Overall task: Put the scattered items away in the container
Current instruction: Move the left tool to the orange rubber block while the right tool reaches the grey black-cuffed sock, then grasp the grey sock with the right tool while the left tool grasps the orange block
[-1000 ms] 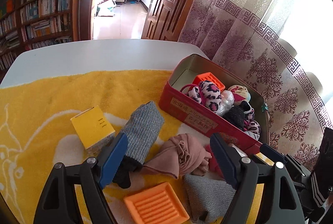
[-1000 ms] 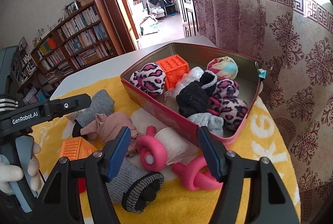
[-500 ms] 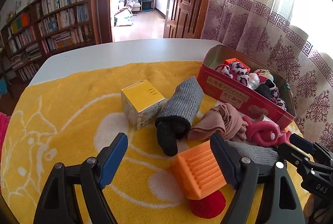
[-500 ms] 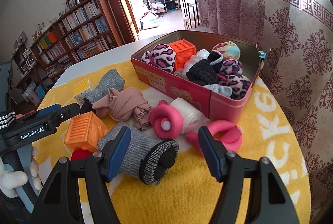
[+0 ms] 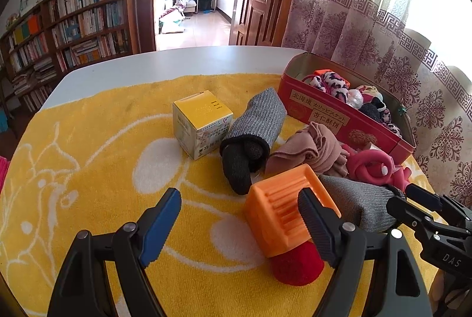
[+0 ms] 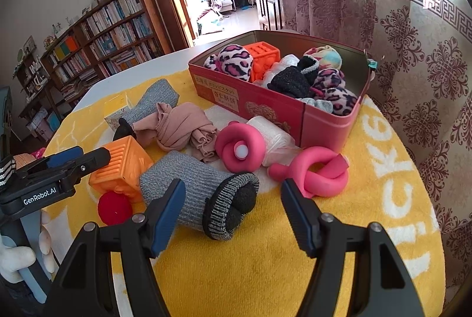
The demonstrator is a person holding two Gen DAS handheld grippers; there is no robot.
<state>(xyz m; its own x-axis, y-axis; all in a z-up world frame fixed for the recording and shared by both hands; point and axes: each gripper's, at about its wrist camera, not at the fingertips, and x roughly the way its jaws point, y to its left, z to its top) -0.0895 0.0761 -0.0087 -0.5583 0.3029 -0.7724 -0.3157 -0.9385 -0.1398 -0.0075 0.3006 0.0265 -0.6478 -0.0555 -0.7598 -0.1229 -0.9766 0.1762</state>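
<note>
The right tool (image 6: 231, 215) hangs wide open and empty just above the rolled grey sock (image 6: 200, 193), its fingers either side of the dark cuffed end. The left tool (image 5: 239, 224) is also spread wide, holding nothing, with its right finger beside the orange ribbed block (image 5: 283, 216). The sock looks soft and light; I'd guess it will squash under a pinch, so taking it across the thick middle of the roll seems safer than the loose cuff. The block looks stiff and light, easy to grip on its flat sides. Beyond lie the tan knotted cloth (image 6: 180, 128), two pink foam twists (image 6: 312, 172) and the red tin (image 6: 265, 104), already well filled, at the far right of the yellow towel (image 6: 368, 213) on the counter. The left view alone shows the yellow carton (image 5: 200, 122) fully and a second grey sock (image 5: 253, 125); the right view shows the tin's contents and the white wrapped bundle (image 6: 271, 137) against its wall.
</note>
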